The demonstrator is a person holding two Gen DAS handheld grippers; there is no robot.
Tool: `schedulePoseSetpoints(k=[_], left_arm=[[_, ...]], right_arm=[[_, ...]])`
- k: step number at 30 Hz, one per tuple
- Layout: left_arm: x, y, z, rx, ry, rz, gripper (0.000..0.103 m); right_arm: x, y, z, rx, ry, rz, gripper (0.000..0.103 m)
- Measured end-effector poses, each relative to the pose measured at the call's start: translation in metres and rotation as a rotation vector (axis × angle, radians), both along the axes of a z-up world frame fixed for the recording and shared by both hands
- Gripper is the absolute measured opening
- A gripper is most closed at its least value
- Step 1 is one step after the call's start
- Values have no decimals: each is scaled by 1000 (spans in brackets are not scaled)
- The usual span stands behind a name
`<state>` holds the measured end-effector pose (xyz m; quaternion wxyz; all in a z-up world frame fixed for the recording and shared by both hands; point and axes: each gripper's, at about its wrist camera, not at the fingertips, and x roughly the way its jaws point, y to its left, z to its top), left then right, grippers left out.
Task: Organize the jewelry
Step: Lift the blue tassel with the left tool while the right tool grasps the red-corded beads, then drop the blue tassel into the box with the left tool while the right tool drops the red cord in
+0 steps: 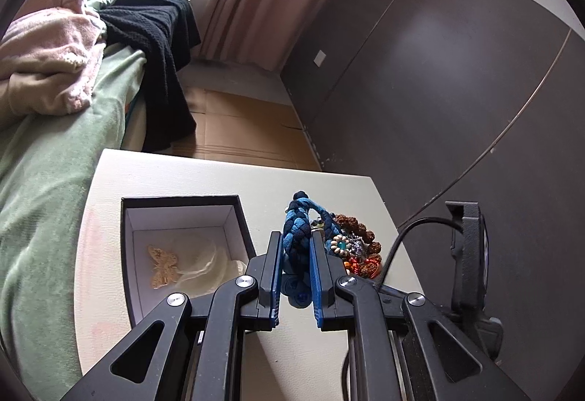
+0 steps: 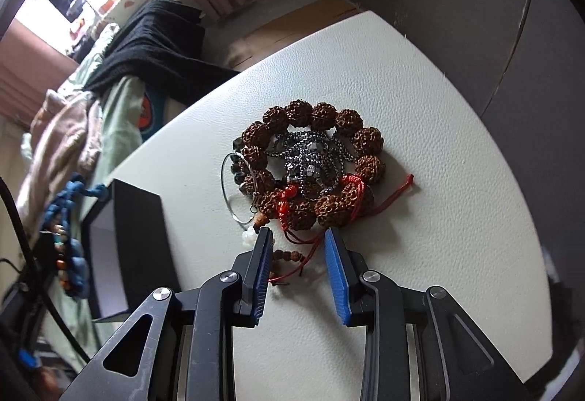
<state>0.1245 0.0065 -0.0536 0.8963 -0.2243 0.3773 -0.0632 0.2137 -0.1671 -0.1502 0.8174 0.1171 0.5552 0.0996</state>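
Note:
My left gripper [image 1: 297, 238] is shut on a blue braided bracelet [image 1: 297, 229], held above the white table [image 1: 204, 177] just right of an open black box [image 1: 182, 201]. The box holds a gold butterfly piece [image 1: 162, 265] and a pale sheer pouch [image 1: 212, 263]. My right gripper [image 2: 298, 236] is open, its fingertips at the near edge of a jewelry pile: a brown seed-bead bracelet [image 2: 321, 115] with red cord [image 2: 353, 181], a dark metal chain [image 2: 310, 159] inside it, and a thin wire hoop [image 2: 228, 188]. The blue bracelet [image 2: 69, 203] and the box [image 2: 139, 218] show at left.
A bed with green sheet [image 1: 55, 181], pink clothes [image 1: 47, 49] and a black garment [image 1: 161, 46] lies left of the table. A dark wall [image 1: 457, 71] stands behind and right. The other gripper's body and cable [image 1: 468, 254] sit at the right. Cardboard [image 1: 237, 123] covers the floor.

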Motion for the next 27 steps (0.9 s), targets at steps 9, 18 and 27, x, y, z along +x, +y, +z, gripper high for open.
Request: schedulePoseSetpoints(k=[9,18,27], left_arm=[[-3,15,3,-13,-3,26,14],[-17,31,10,-12,-23,74,14],[-20,43,10,-3,-21,117,14]], right_arm=[[-1,2,-3,-80,-5,-32,4],[-17,-30,27,143,-65,-39,3],[-39,-20,62,293,-194,33,3]])
